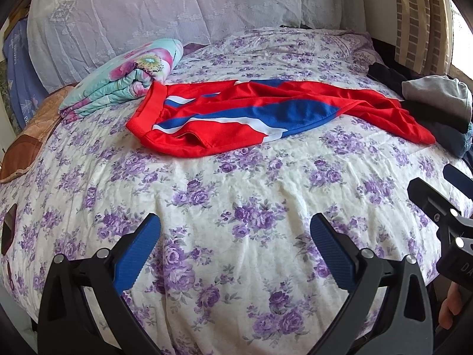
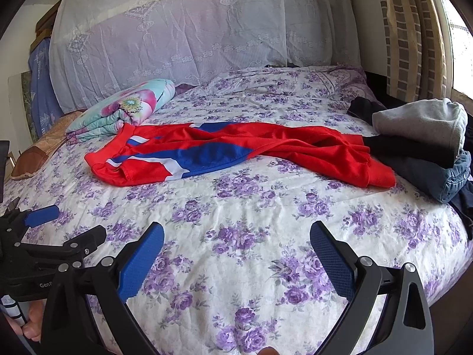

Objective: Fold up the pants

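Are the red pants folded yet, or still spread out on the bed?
Spread, not folded: the red pants lie full length across the bed, waistband left, legs rumpled toward the clothes pile.

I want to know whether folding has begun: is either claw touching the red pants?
Apart. Both wrist views show the open left claw and right claw over bare floral sheet, with the red pants lying farther up the bed.

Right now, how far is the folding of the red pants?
Not begun. Done: the red pants lie stretched out on the bed, waistband at left, still rumpled. In hand: nothing; the left gripper and right gripper hover over bare sheet, jaws open. Left: every fold. Other folded clothes sit at right.
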Available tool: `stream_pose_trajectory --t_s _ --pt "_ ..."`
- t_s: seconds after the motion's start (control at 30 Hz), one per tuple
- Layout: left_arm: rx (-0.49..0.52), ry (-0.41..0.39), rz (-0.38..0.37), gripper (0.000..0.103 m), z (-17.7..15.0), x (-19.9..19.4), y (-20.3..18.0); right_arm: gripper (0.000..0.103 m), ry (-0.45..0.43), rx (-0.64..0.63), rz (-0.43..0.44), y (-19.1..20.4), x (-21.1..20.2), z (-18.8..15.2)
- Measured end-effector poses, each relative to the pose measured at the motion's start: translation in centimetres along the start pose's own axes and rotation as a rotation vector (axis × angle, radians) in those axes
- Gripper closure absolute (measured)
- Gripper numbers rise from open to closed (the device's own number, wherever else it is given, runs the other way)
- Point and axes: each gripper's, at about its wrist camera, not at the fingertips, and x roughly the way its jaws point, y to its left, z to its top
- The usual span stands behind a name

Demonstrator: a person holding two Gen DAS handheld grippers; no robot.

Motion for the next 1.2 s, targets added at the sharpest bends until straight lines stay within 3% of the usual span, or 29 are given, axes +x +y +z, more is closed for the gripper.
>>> stream_pose_trajectory --t_s 0.77,0.87,1.0,1.13,1.17,1.2 --pt "-0.018 0.007 -0.011 0.004 -0.1 0.3 0.8 0.003 0.003 -0.014 0.002 0.5 0.3 -0.2" --pt "-0.034 0.011 -0.037 0.004 0.6 1.0 2.9 0.003 0.006 -0.017 0.014 0.6 0.5 -0.2" --pt "-0.113 0.013 -0.008 0.004 3.3 3.4 8.7 0.003 0.009 0.007 0.039 0.3 1.1 -0.4" --pt "-0.234 0.050 -0.073 0.005 6.5 7.2 14.2 0.003 0.043 -0.011 0.047 0.6 2.3 -0.8" --pt "-0.250 0.069 -0.092 0.011 7.3 8.5 15.1 0.003 0.048 -0.023 0.035 0.8 2.5 -1.0" --pt "-0.260 0.089 -0.107 0.023 8.0 9.7 15.6 0.003 0.054 -0.036 0.024 1.0 2.7 -1.1"
